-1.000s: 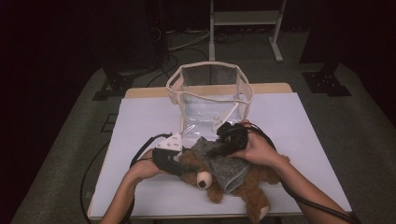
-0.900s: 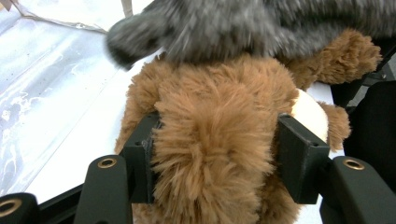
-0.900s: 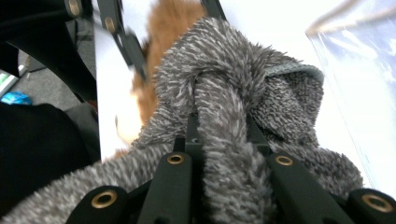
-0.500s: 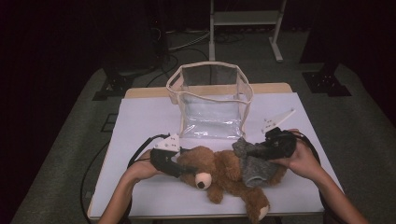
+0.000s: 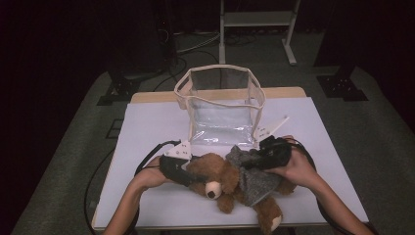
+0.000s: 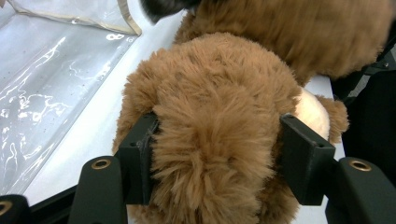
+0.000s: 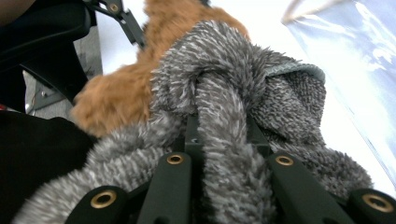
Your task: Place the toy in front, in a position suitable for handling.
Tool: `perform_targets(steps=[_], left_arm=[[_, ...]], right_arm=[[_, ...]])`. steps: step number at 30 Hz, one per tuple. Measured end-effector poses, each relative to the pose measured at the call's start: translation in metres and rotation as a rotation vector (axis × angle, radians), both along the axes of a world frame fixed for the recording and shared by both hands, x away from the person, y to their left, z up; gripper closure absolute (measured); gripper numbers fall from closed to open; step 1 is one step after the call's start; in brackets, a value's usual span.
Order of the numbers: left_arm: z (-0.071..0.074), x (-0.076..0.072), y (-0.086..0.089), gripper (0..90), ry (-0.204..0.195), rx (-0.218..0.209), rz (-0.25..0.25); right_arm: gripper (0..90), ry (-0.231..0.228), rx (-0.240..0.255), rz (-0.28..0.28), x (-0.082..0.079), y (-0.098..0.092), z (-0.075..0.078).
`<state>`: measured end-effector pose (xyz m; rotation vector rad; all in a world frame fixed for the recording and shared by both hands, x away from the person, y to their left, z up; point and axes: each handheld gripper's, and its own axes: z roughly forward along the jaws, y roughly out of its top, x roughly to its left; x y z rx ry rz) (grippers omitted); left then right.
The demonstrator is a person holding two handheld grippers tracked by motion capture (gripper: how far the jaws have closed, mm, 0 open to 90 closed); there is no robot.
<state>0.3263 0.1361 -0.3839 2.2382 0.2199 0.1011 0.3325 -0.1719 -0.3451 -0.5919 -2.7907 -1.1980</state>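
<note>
I see a white table on grey carpet in a dark room, with a clear plastic bag with cream trim standing at its far side. My left gripper has its jaws set wide apart, clamped on either side of the brown teddy bear, at its head. The bear lies near the front edge. My right gripper has its jaws drawn close, pinching a fold of the grey fuzzy garment that covers the bear's body. I can read no labels or writing.
</note>
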Motion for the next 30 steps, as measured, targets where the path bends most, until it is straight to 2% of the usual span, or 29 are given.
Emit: perform_targets(steps=[1,2,3,7,10,11,12,14,15,16,17,19,21,22,23,26,30], left_arm=[[0.0,0.0,0.0,37.1,0.0,0.0,0.0],[0.0,-0.001,0.001,37.0,-0.001,0.005,0.0],[0.0,-0.001,0.001,36.9,-0.001,0.005,0.0],[-0.001,-0.002,0.003,36.8,-0.001,-0.003,0.0],[-0.002,-0.002,0.004,36.8,-0.003,-0.004,0.0],[-0.002,-0.002,0.004,36.8,-0.003,-0.004,0.0],[-0.001,-0.002,0.004,36.8,-0.001,-0.004,0.0],[-0.001,-0.002,0.004,36.8,-0.001,-0.003,-0.001],[-0.001,-0.002,0.003,36.8,-0.003,-0.002,-0.003],[-0.001,-0.002,0.003,36.8,-0.003,-0.002,-0.003],[-0.001,-0.003,0.003,36.8,-0.003,-0.001,-0.004],[-0.001,-0.003,0.003,36.8,-0.002,0.0,-0.005],[-0.001,-0.003,0.003,36.7,-0.001,-0.003,-0.005],[-0.001,-0.003,0.004,36.7,-0.002,-0.001,-0.007],[0.0,-0.004,0.004,36.7,-0.003,0.002,-0.01],[0.0,-0.004,0.004,36.7,-0.003,0.007,-0.011],[0.001,-0.004,0.003,36.6,-0.005,0.018,-0.014]], right_arm=[[76.8,0.0,0.0,0.0,0.0,0.0,0.0],[76.7,-0.007,-0.013,0.023,-0.001,0.012,0.0],[76.8,-0.013,-0.021,0.034,-0.002,0.015,0.0],[76.7,-0.017,-0.022,0.031,-0.005,0.011,0.0],[76.7,-0.021,-0.008,-0.012,-0.013,-0.015,-0.001],[76.7,-0.021,-0.008,-0.012,-0.013,-0.015,-0.001],[76.7,-0.025,-0.013,-0.048,-0.02,-0.033,-0.003],[76.7,-0.024,-0.016,-0.06,-0.022,-0.04,-0.003],[76.7,-0.02,-0.021,-0.092,-0.027,-0.057,-0.006],[76.7,-0.02,-0.021,-0.092,-0.027,-0.057,-0.006],[76.7,-0.009,-0.018,-0.128,-0.032,-0.075,-0.011],[76.6,-0.002,-0.016,-0.139,-0.034,-0.08,-0.013],[76.6,0.015,-0.011,-0.178,-0.04,-0.099,-0.02],[76.6,0.015,-0.011,-0.178,-0.04,-0.099,-0.02],[76.6,0.024,-0.003,-0.204,-0.043,-0.109,-0.022],[76.6,0.016,0.009,-0.22,-0.045,-0.114,-0.017],[76.6,-0.026,0.024,-0.187,-0.039,-0.098,-0.002]])
